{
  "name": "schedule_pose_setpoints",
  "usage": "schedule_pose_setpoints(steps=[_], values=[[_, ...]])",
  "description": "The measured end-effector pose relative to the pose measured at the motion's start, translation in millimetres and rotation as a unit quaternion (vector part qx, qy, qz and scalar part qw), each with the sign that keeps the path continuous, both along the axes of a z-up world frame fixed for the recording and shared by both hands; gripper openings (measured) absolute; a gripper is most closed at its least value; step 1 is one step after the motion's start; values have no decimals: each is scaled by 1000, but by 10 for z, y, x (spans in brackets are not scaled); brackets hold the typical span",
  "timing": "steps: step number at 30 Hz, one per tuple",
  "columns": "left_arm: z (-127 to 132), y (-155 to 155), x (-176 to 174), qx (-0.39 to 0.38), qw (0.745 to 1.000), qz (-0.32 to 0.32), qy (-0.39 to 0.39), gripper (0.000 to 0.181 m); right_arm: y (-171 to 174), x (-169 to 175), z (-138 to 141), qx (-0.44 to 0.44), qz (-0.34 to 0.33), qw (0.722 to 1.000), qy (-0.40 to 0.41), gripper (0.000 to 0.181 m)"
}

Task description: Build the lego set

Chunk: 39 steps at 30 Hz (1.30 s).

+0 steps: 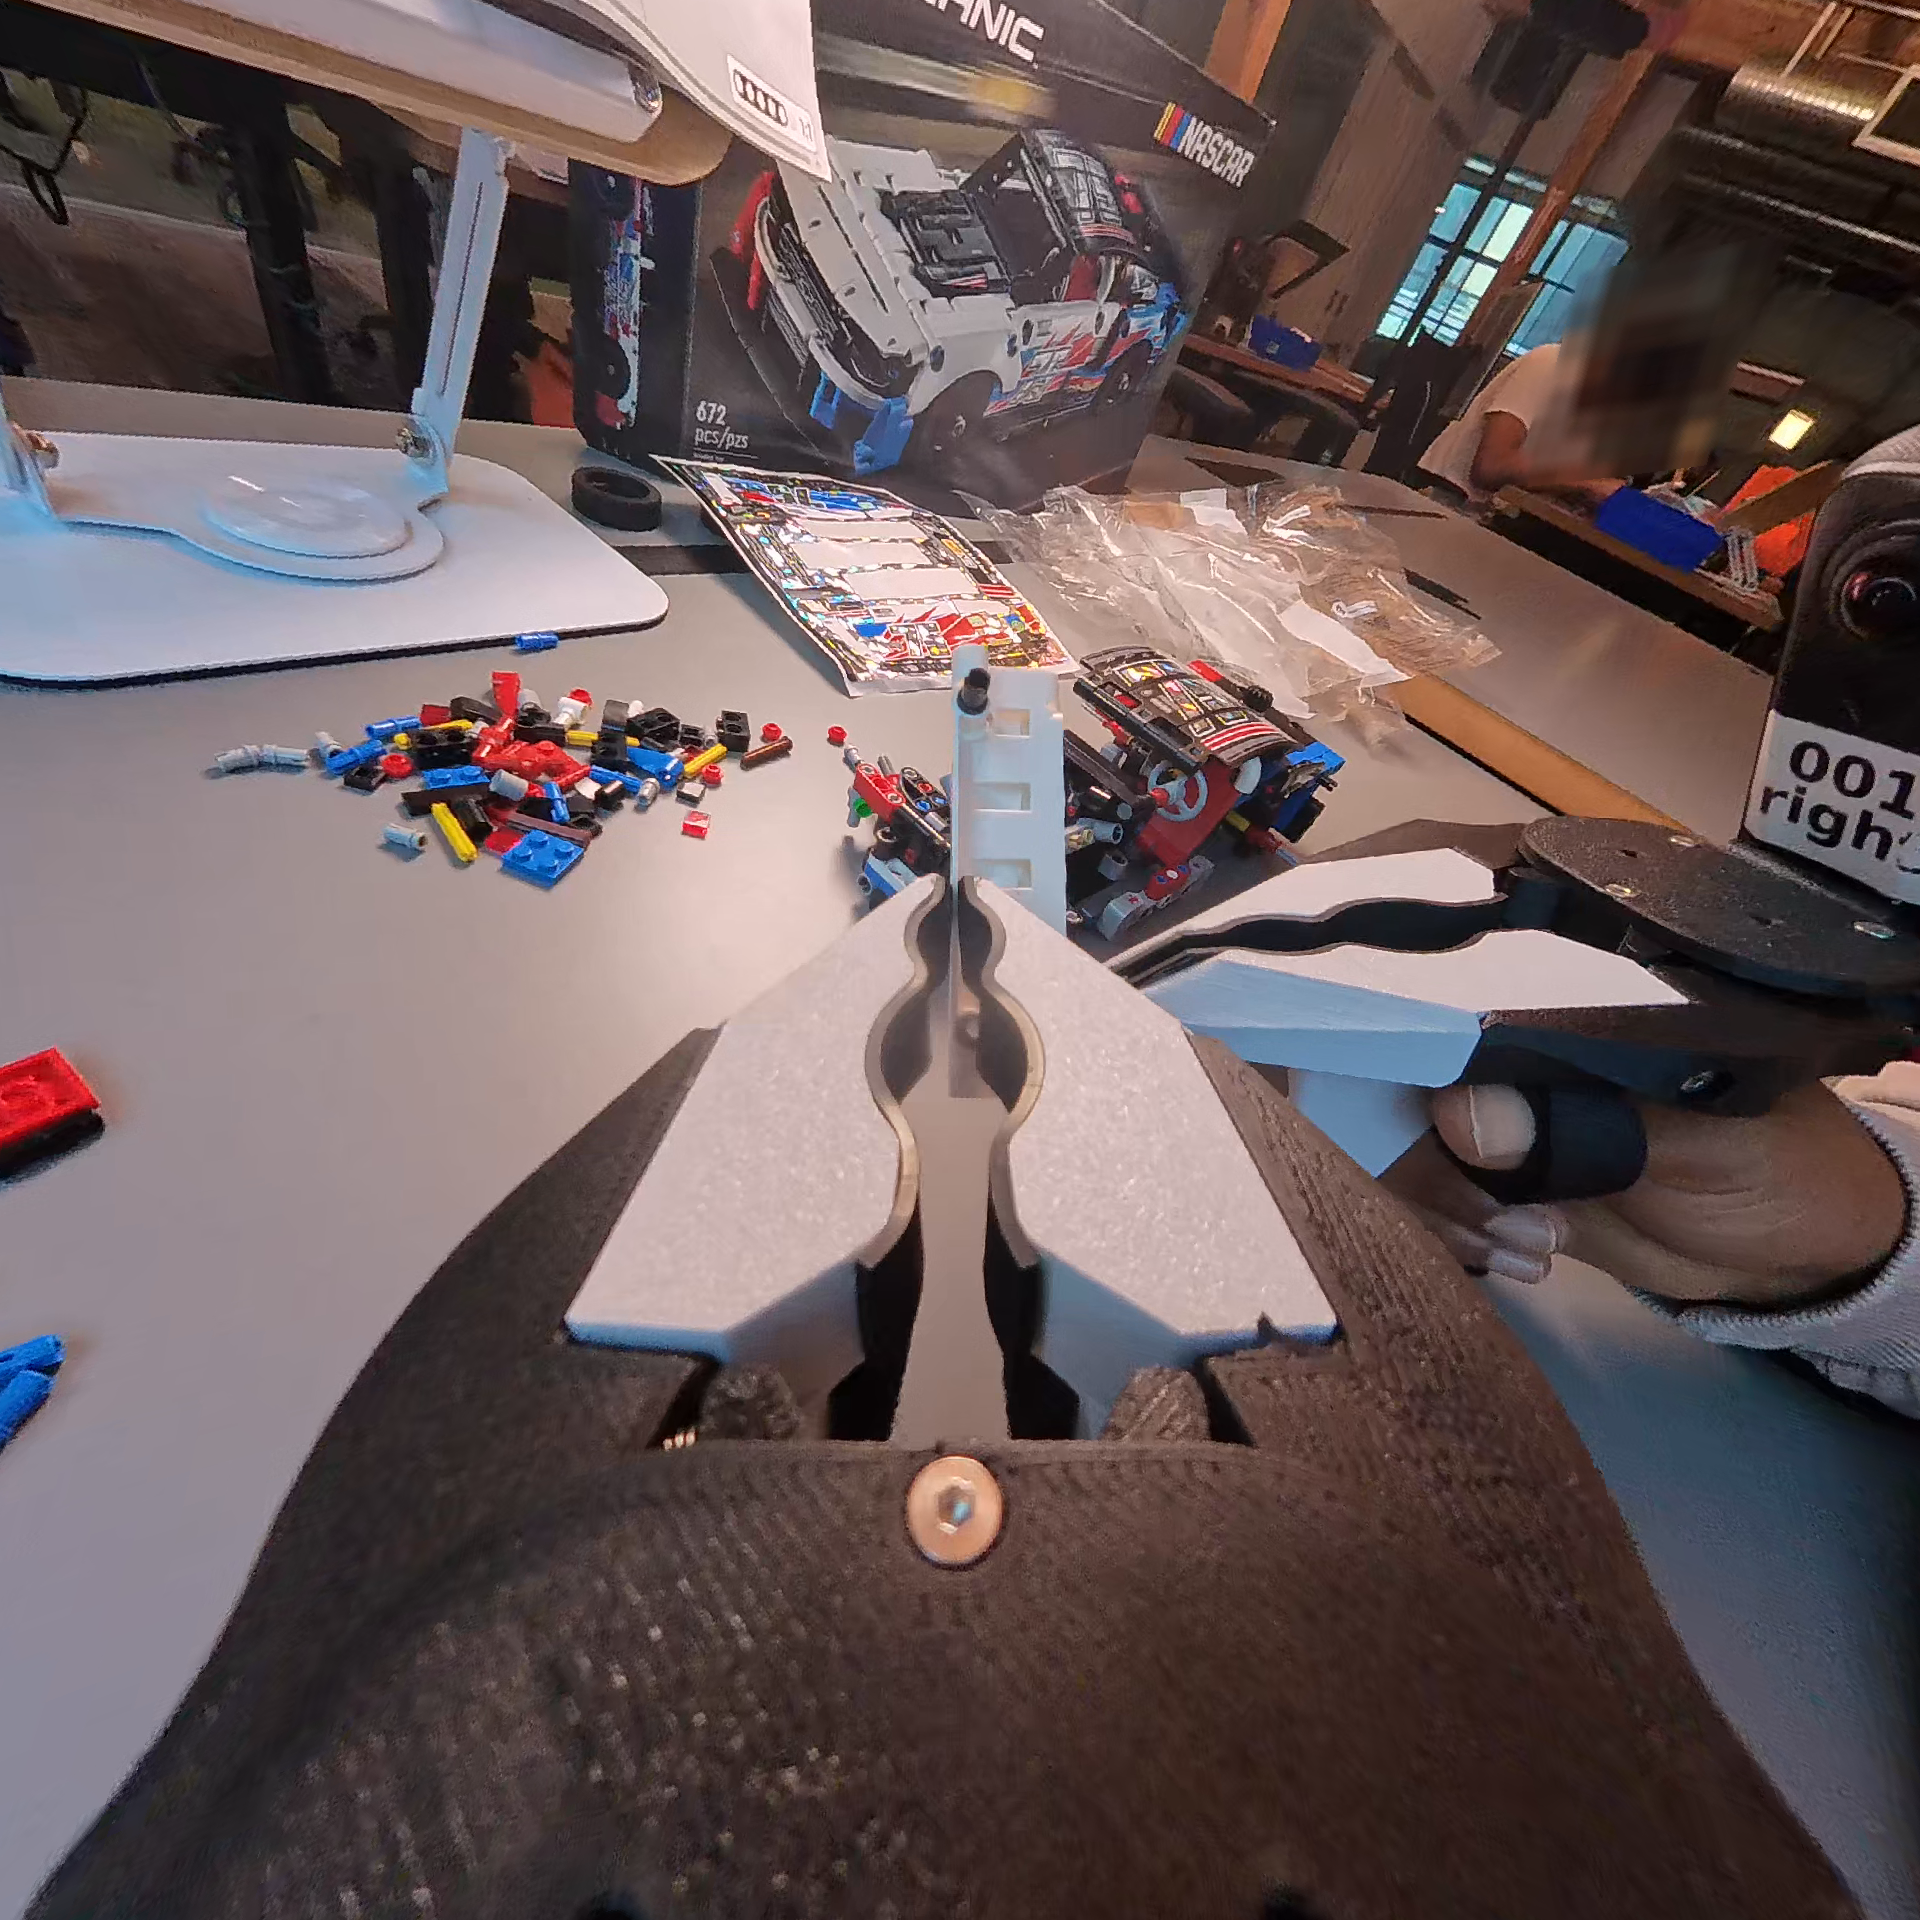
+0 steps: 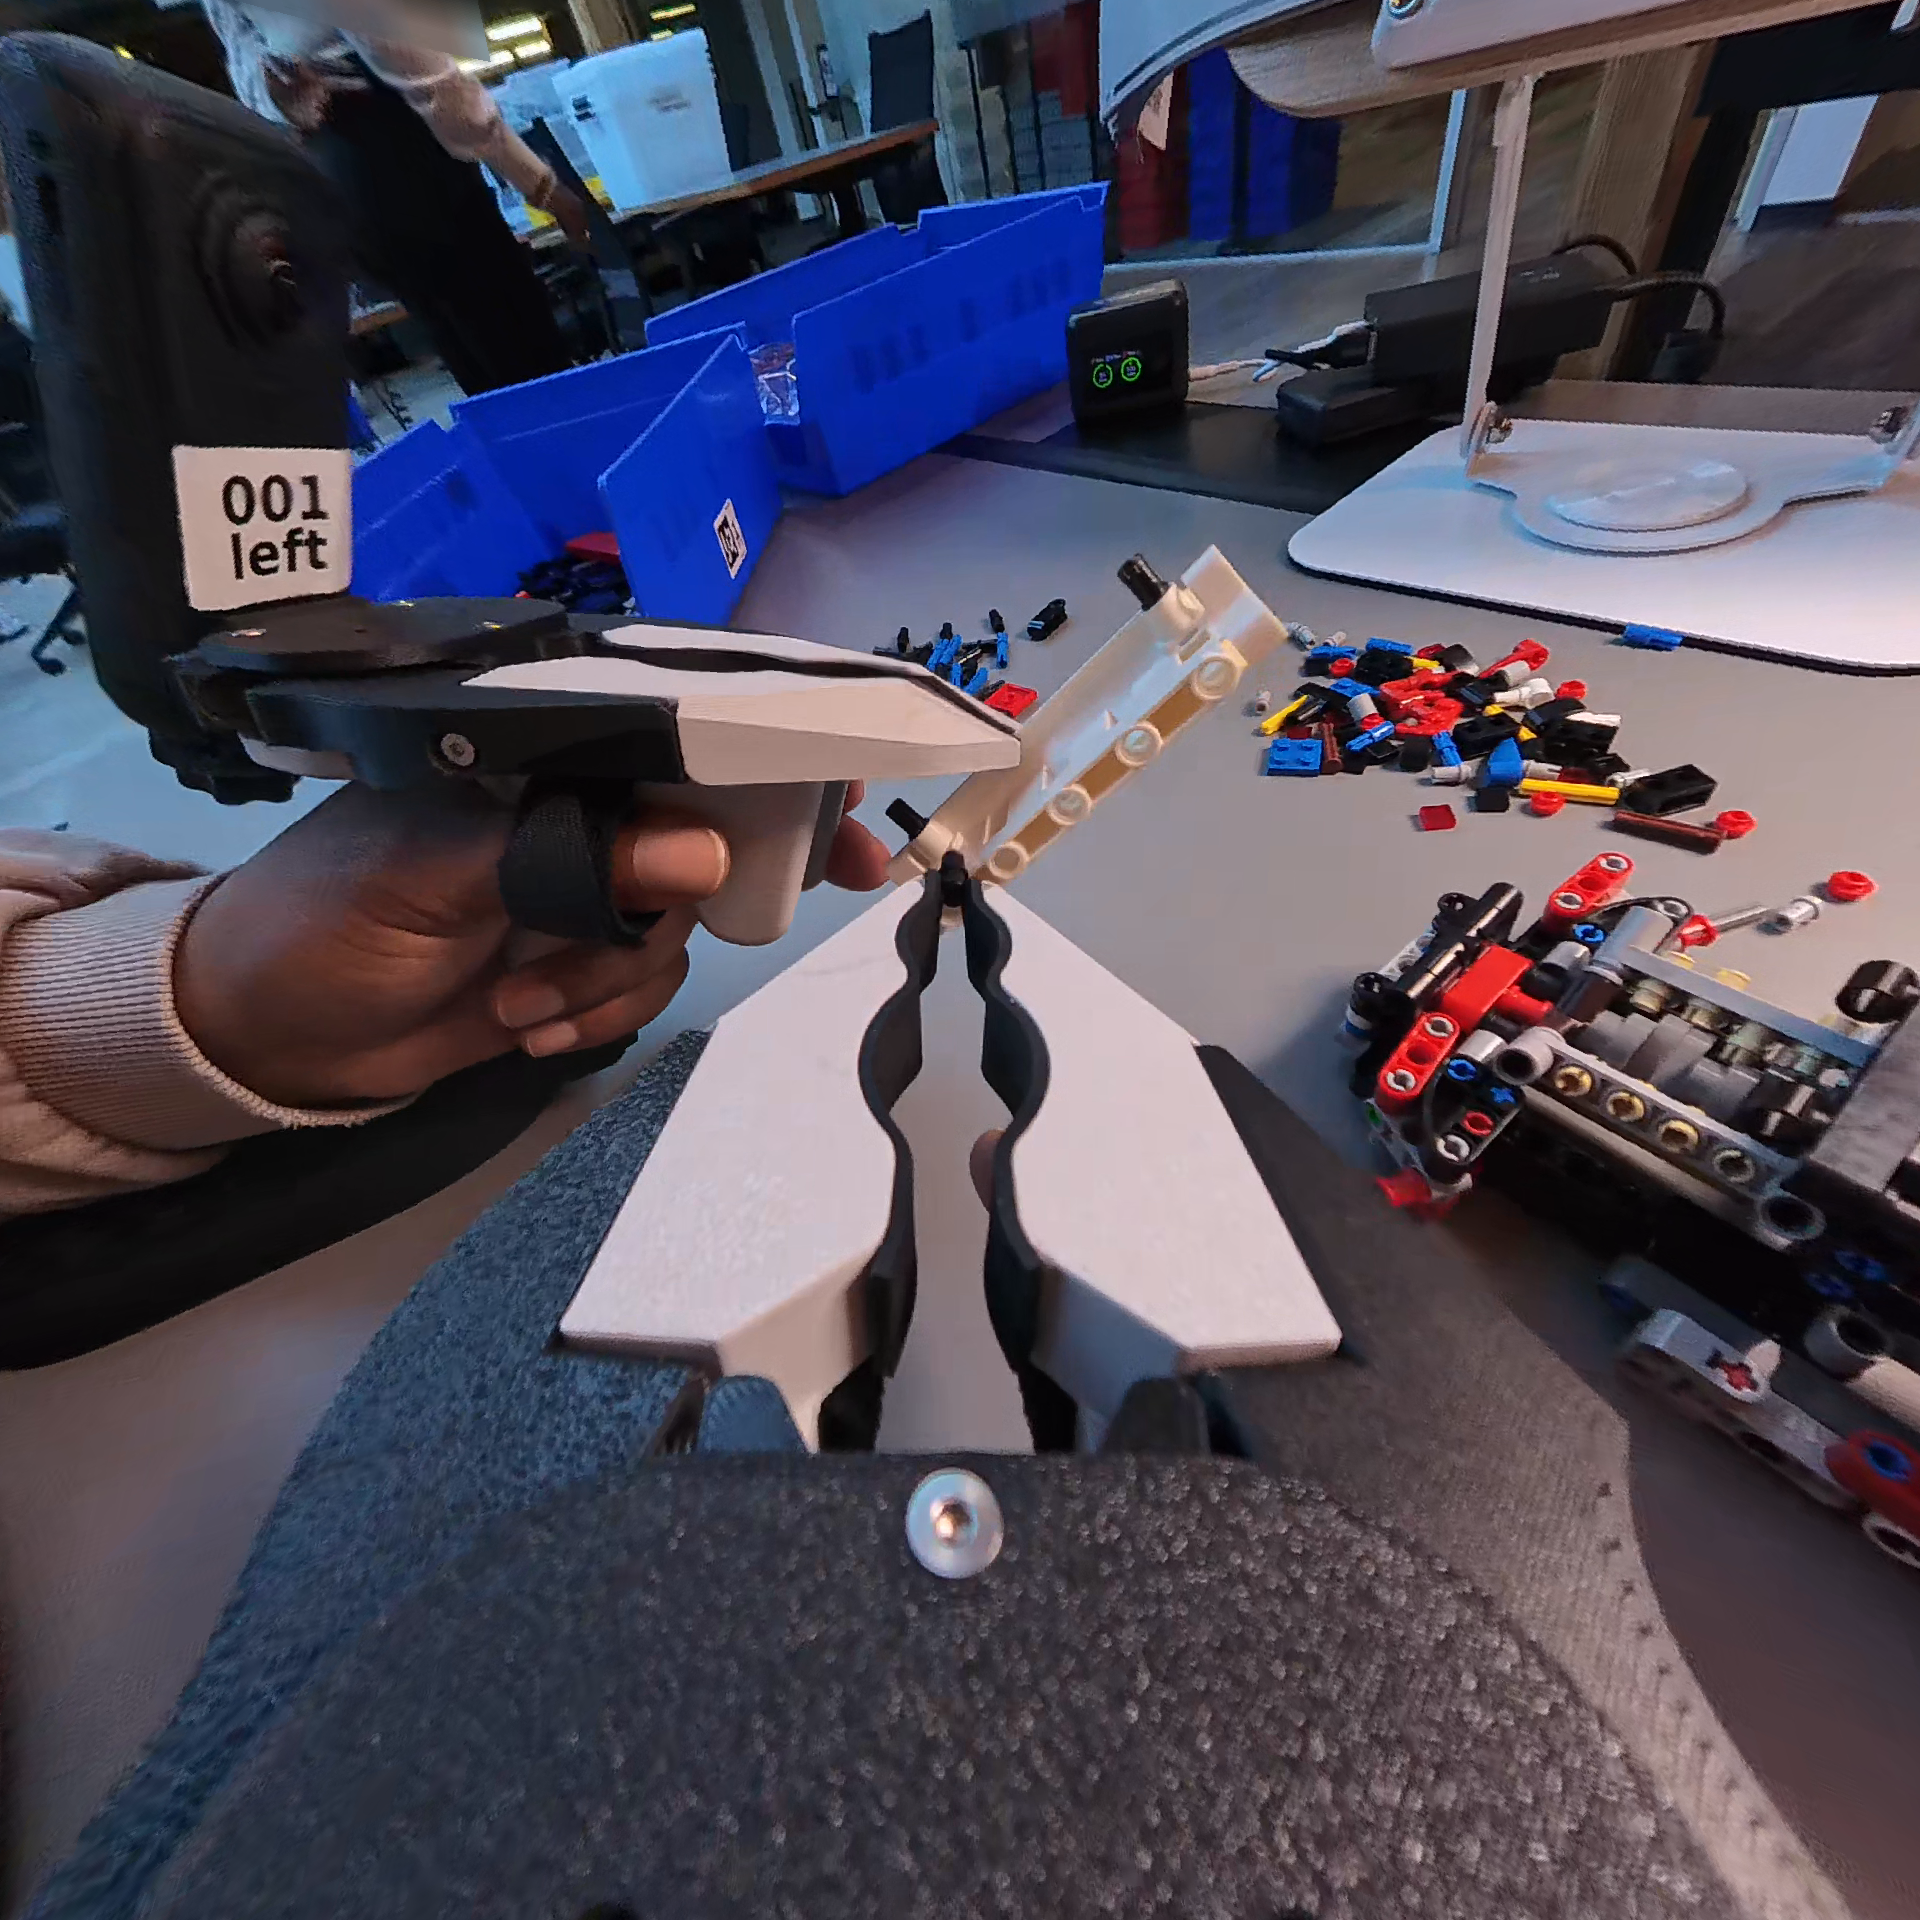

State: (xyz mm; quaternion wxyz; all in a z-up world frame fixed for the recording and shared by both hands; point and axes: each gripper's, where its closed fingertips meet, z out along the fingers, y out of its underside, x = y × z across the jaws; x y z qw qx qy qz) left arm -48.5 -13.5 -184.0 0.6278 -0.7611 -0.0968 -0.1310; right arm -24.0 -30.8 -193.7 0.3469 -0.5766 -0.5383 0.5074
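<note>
Left wrist view: my left gripper (image 1: 961,904) pinches a white panel (image 1: 1013,790); my right gripper (image 2: 951,894) nips a black pin (image 2: 950,871). Loose bricks (image 1: 520,769) litter the grey table (image 1: 312,987); blue bins (image 2: 727,416) behind.

Workshop, blue parts bins (image 2: 831,343), worktables (image 1: 1621,566), exposed beams (image 1: 1558,177)

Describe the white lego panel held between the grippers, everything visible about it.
The white panel is a long, flat plastic piece with a row of round holes along one edge and ribbed recesses on its face. Black pins stick out at its far end and near end. It is held in the air above the grey table, tilted, clamped by the left gripper. The right gripper pinches a small black pin at the panel's near end, at a hole.
</note>
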Motion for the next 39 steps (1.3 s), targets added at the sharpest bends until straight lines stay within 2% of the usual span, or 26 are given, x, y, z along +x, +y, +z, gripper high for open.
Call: schedule_pose_setpoints(steps=[7, 23, 32, 35, 39], values=[[-26, -27, -125, 4, 998, 7, -63, 0, 32, 10, 16, -9, -3, 1000, 6, 2], [-16, -12, -33, 5, 999, -5, -37, 0, 79, 11, 13, -8, -14, 1000, 8, 3], [-1, -3, 37, 1, 1000, -4, 11, 0, 89, 3, -40, -29, -24, 999, 1, 2], [-42, -1, 8, -6, 1000, -1, -29, 0, 101, -3, -15, -58, -37, 998, 16, 2], [-129, 5, 40, -6, 982, -20, -186, 0, 103, -32, 46, -96, -48, 994, 35, 0]])
